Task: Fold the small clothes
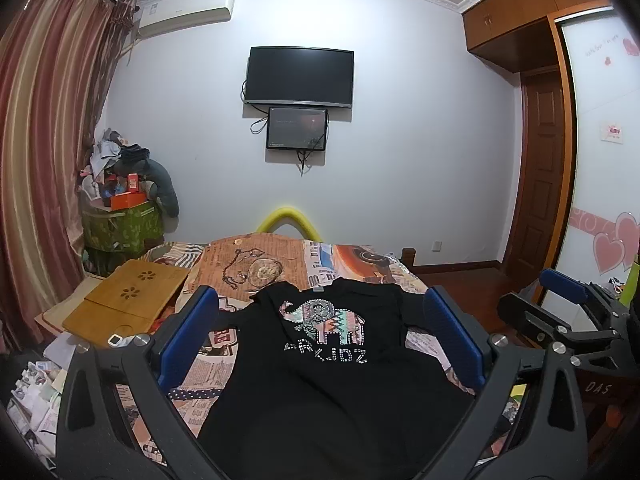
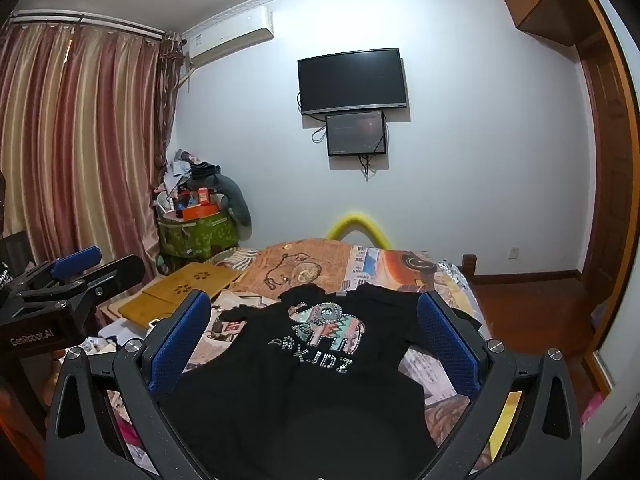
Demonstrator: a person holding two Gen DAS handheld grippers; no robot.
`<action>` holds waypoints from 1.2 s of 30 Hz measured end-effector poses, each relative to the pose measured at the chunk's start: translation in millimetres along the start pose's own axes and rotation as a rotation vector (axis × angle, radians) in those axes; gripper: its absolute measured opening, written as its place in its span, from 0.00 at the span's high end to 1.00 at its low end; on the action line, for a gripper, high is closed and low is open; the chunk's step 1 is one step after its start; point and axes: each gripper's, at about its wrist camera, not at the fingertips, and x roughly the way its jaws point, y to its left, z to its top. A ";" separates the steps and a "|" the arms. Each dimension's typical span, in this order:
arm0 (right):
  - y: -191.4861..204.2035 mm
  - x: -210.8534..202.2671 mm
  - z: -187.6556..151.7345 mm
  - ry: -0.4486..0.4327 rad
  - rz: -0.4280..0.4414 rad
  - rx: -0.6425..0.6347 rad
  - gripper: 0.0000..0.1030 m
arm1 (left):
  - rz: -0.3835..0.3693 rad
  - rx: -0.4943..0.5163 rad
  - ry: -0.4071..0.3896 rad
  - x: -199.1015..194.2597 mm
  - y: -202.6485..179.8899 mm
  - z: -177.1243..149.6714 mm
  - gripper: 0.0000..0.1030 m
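Observation:
A small black T-shirt [image 1: 320,380] with a patterned elephant print and studded letters lies spread face up on the bed, collar at the far end. It also shows in the right wrist view [image 2: 304,392]. My left gripper [image 1: 320,320] is open and empty, held above the shirt's near half, its blue pads wide apart. My right gripper [image 2: 314,324] is open and empty too, above the same shirt. Each gripper shows at the edge of the other's view, the right one in the left wrist view [image 1: 568,300] and the left one in the right wrist view [image 2: 72,272].
The bed has a newspaper-print cover [image 1: 256,264]. A bamboo lap tray [image 1: 128,304] lies on its left side. A green bin piled with clutter [image 1: 120,224] stands in the far left corner by the curtains. Wooden floor and a door [image 1: 540,184] lie to the right.

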 end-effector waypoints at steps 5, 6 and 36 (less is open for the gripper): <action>0.6 -0.4 0.2 0.000 -0.001 0.001 0.00 | 0.014 0.007 0.002 1.3 0.2 0.7 0.00; 0.7 -0.3 0.3 -0.001 0.000 0.000 0.00 | 0.013 0.007 0.003 1.3 0.6 0.7 0.00; -2.9 0.5 1.5 -0.002 0.000 -0.002 0.00 | 0.016 0.008 0.002 4.4 -0.9 3.2 0.00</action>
